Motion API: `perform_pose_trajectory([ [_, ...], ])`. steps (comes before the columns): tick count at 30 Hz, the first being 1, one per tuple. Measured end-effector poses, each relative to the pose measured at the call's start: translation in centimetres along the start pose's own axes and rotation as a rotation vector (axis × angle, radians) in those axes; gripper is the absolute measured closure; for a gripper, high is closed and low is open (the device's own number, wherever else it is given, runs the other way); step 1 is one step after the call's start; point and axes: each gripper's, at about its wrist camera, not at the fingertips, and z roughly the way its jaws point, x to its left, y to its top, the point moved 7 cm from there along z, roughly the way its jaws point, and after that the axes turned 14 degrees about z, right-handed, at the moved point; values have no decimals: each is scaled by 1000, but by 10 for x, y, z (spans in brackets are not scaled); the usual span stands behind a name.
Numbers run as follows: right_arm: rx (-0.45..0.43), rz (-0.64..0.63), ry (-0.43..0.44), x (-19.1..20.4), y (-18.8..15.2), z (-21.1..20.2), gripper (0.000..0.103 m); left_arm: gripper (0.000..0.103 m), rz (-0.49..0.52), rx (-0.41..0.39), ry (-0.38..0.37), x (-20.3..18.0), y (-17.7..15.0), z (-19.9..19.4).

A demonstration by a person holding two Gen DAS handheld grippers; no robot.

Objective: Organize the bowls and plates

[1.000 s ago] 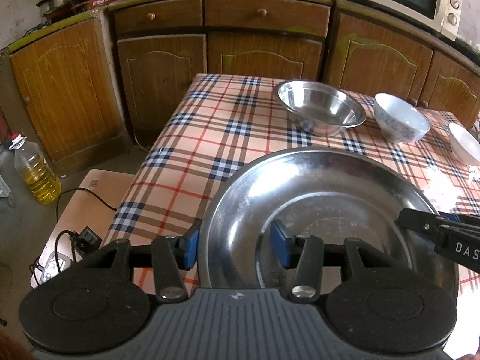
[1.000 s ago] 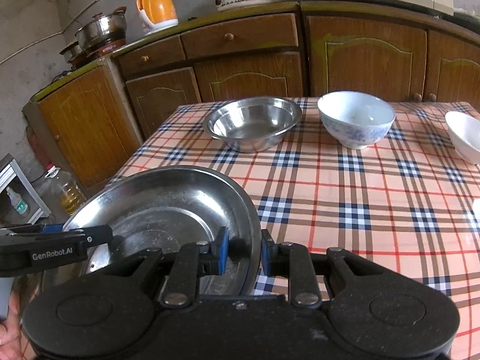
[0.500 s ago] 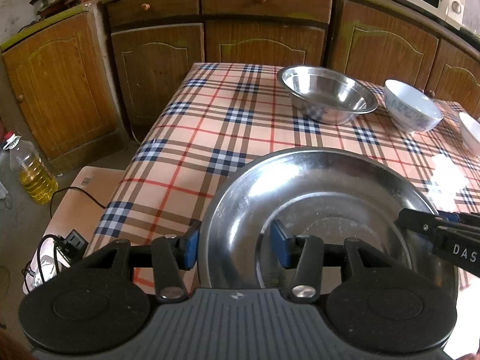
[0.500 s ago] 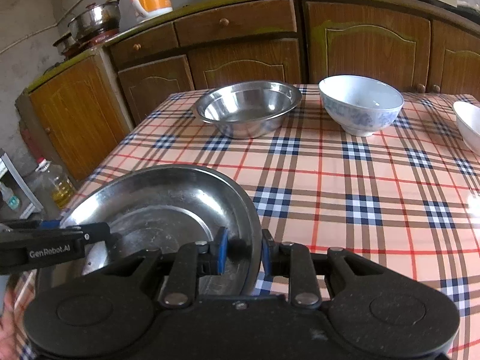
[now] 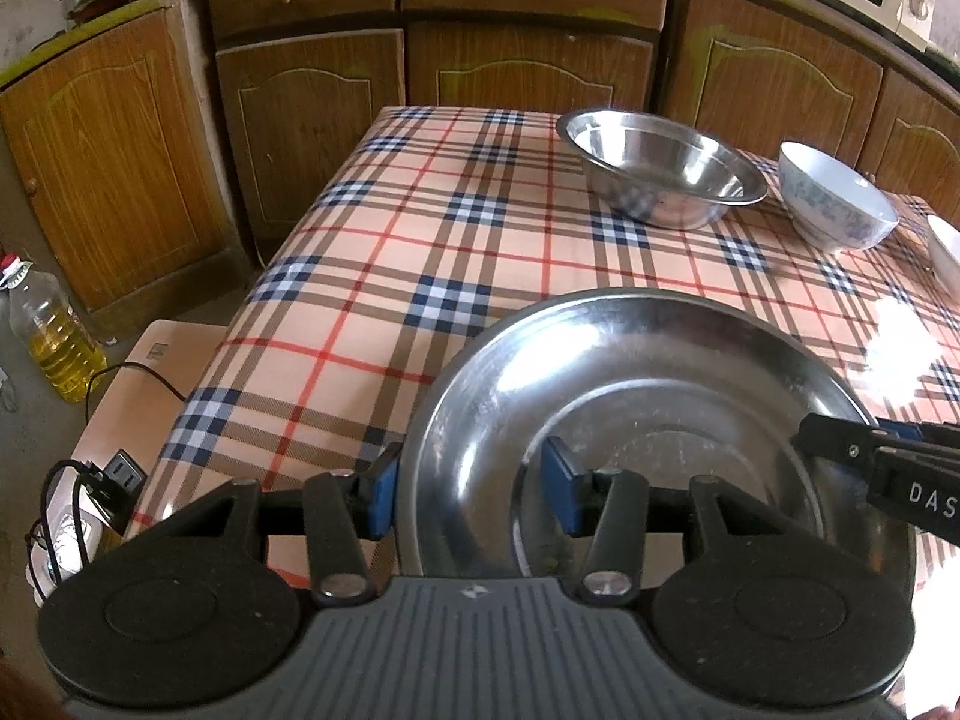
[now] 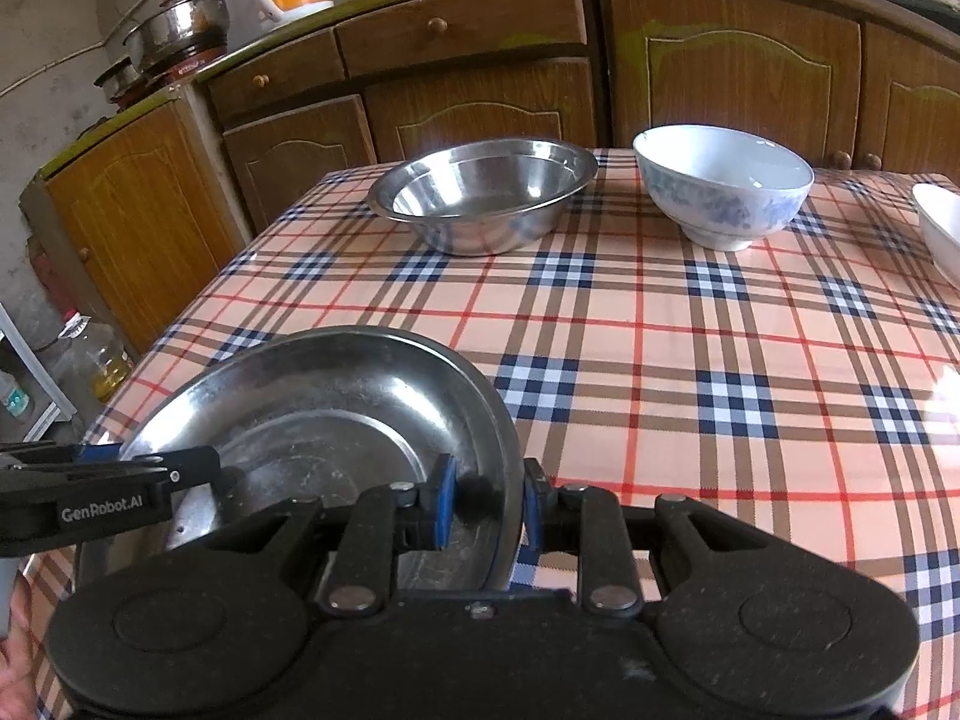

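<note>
**Left wrist view, then right: steel plate [image 5: 660, 372] pinched at two rims, could slip**

Left wrist view. Left claw [image 5: 471, 492] clenched on the left rim of the plate, one blue pad outside, one inside. Right claw [image 5: 840, 438] reaching in from the right and biting the other rim. Looks held a little above the near part of the table [image 5: 390, 300], not yet set down. Shiny, smooth metal, so could slide out of the pads if one hand tips or pulls away from the other. Could bang down hard and clatter if lowered too fast. Left table edge close by, with an oil bottle [image 5: 54, 336] and a power strip [image 5: 120, 471] on the floor below; bad place for a dropped plate. Plenty of bare cloth straight ahead. Far off, a steel bowl [image 5: 660, 174], then a blue-flowered bowl [image 5: 840, 198] to its right, then a white bowl [image 5: 945, 252] at the right edge.

Right wrist view. Right claw [image 6: 489, 504] squeezed tight on the plate [image 6: 312, 396] at its right rim, rim pinched between the pads. Left claw [image 6: 198, 468] coming in from the left side. Near left corner of the table [image 6: 690, 360] right under the plate, so best kept away from that corner. Wide open cloth to the right and ahead. Steel bowl [image 6: 480, 198] and flowered bowl [image 6: 720, 186] well apart from the plate, white bowl [image 6: 939, 222] far right. Could chip if bumped, so worth a slow, level push.
</note>
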Motion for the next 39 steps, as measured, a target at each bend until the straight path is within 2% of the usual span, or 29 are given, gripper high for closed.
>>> perform_pose_trajectory([
  [9, -2, -16, -10, 1, -1, 0, 73, 54, -8, -12, 4, 1, 0, 0],
  [15, -34, -26, -9, 4, 6, -10, 70, 51, -16, -24, 12, 3, 2, -5],
  [18, -52, -24, -23, 1, 9, -15, 61, 50, -14, -20, 20, 5, 1, -8],
  [20, -57, -16, -28, -2, 10, -19, 51, 43, -20, -20, 30, 9, 0, -11],
  [22, -68, -12, -27, -4, 12, -26, 46, 40, -32, -32, 34, 12, 0, -18],
  [25, -97, -16, -28, -5, 17, -38, 31, 34, -39, -48, 49, 16, 2, -29],
  [28, -117, -13, 2, -4, 22, -50, 23, 28, -45, -62, 55, 16, 8, -41],
  [34, -156, -15, -35, -4, 32, -70, 22, 18, -31, -102, 54, 4, 25, -64],
  [39, -166, -8, -36, -9, 41, -84, 22, 15, -38, -128, 13, -8, 40, -80],
])
